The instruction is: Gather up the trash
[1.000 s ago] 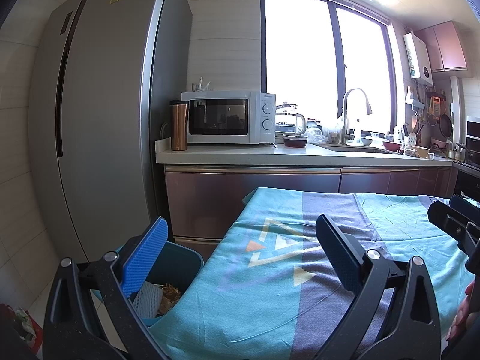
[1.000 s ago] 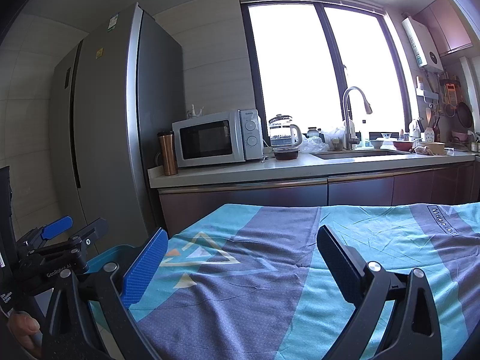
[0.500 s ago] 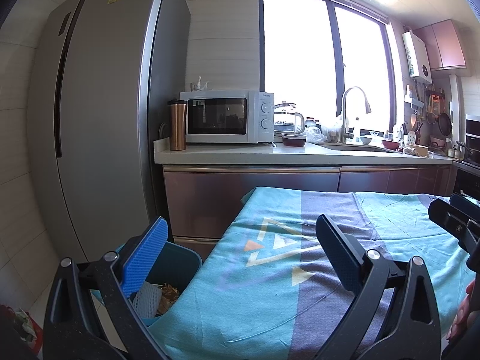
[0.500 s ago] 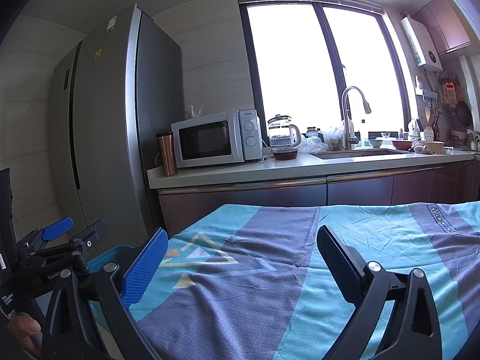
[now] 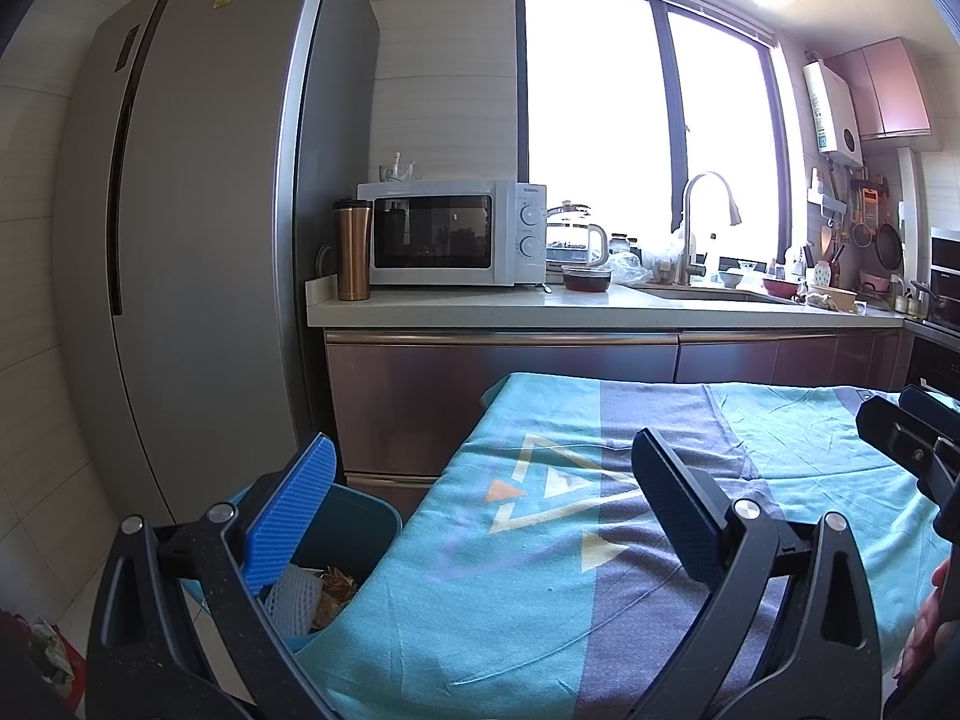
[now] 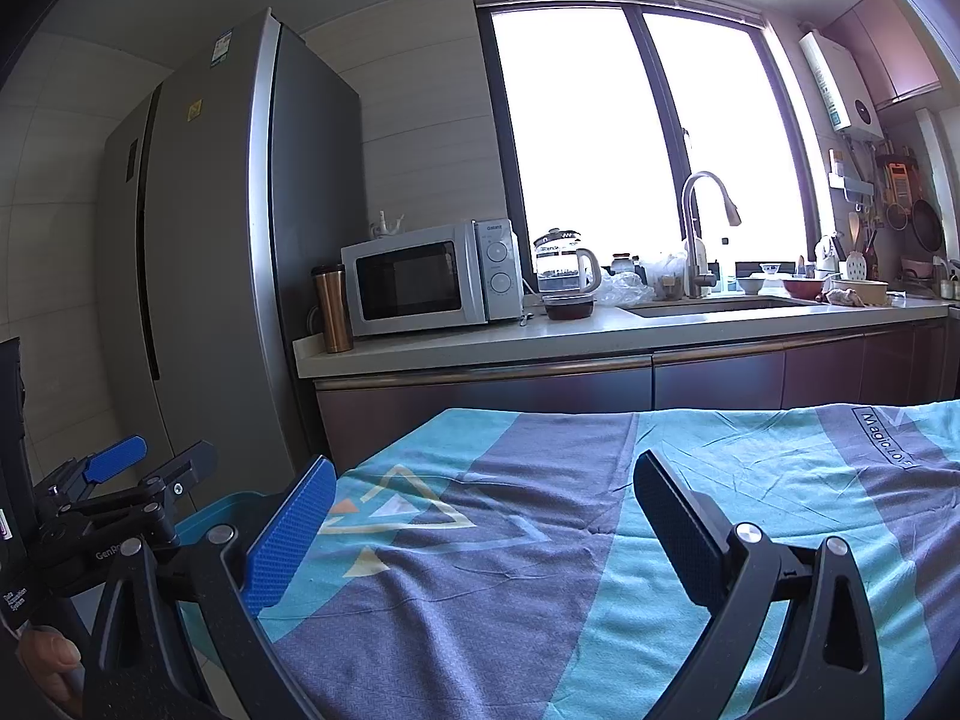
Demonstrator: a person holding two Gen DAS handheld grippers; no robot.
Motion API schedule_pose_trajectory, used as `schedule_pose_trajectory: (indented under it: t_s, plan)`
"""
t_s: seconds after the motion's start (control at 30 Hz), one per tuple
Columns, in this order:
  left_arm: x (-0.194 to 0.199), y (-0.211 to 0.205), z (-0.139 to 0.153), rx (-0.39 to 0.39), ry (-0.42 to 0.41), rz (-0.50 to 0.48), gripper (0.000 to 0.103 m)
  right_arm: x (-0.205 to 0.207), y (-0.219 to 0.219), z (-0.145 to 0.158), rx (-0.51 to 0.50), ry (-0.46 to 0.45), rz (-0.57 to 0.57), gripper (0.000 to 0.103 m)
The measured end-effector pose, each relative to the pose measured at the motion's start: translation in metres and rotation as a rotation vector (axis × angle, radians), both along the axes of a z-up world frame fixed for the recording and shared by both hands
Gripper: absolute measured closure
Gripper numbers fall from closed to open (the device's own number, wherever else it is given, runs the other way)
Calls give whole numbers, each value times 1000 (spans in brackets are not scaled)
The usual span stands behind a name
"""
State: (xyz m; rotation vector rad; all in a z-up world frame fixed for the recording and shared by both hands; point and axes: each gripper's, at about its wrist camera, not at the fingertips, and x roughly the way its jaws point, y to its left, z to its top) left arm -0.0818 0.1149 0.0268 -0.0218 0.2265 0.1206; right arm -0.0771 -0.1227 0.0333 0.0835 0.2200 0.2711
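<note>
Left wrist view: the left gripper [image 5: 486, 516] hovers with fingers spread wide and nothing between them, above the near-left corner of the table cloth [image 5: 540, 600]. Beside that corner stands the teal bin [image 5: 360, 519], holding a white foam net [image 5: 294, 591] and brown crumpled scraps [image 5: 336, 585]. No loose trash shows on the cloth, so collection appears finished or paused; any next move calls for locating a further piece.

Right wrist view: the right gripper [image 6: 480, 531] is likewise open and empty over the cloth. The counter [image 6: 600, 336], microwave [image 6: 429, 279] and refrigerator [image 6: 240, 240] stand well beyond; nothing obstructs either gripper.
</note>
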Motion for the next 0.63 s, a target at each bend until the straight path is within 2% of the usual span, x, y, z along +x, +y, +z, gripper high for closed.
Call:
schedule_pose_trajectory:
  t_s: [0.27,0.4,0.5,0.63]
  plan:
    - [2,-7,-3,22,-9,-14,6,0,-2,-1,5,3,-4,7]
    - [12,-11,-6,11,32,-41,6,0,-6,-2,3,5,-14,7]
    - [30,-14,-9,-12,107,-91,6,5,-18,-4,9,29,-33,7]
    - [76,-20,-21,-46,270,-142,6,16,-43,-10,-3,87,-79,7]
